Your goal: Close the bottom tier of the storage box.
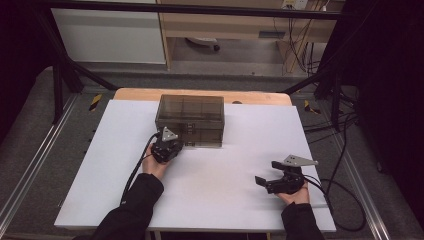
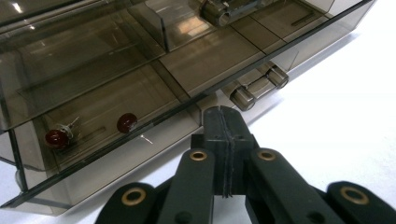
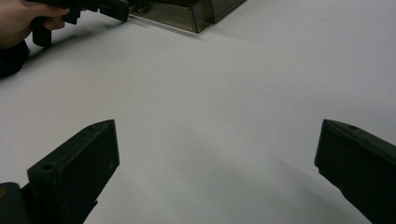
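high view: I see the smoked drawer box at the surface's far middle, my left gripper at its front | left gripper view: jaws closed on nothing beside the handle; rigid, slick plastic, pull there | right gripper view: right gripper gapes wide, well clear of the box.

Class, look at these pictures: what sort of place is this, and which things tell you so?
Probably a lab or workshop recording bench: a white-topped table inside a black metal frame, loose cables by the back wall, and a smoky plastic drawer box set out for handheld grippers.
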